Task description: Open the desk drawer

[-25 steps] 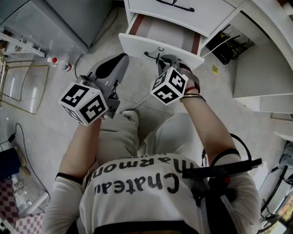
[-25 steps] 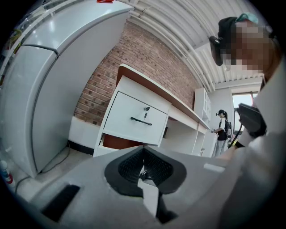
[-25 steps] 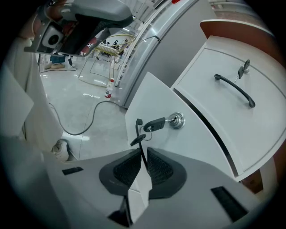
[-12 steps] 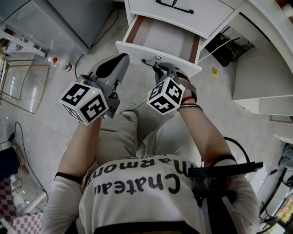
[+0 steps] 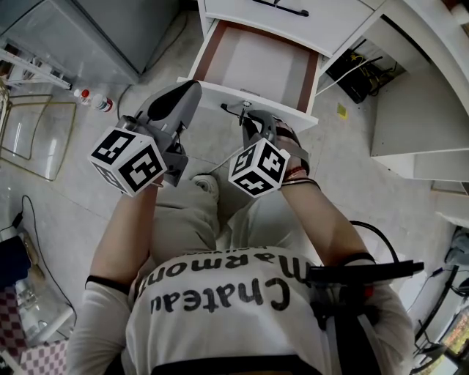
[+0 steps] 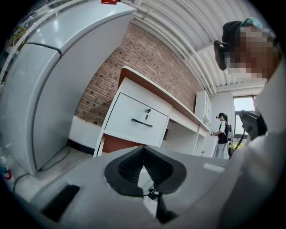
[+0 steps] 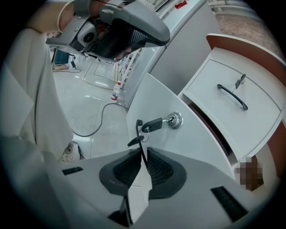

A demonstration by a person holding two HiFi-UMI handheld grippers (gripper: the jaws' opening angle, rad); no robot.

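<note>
Desk drawer open, right claw clamping handle, left claw alongside

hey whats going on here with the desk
A person holds a gripper in each hand at a white desk. The right gripper is shut on the black handle of the lower drawer, which stands well open beneath the closed upper drawer. The left gripper is shut, empty, beside it.
</note>
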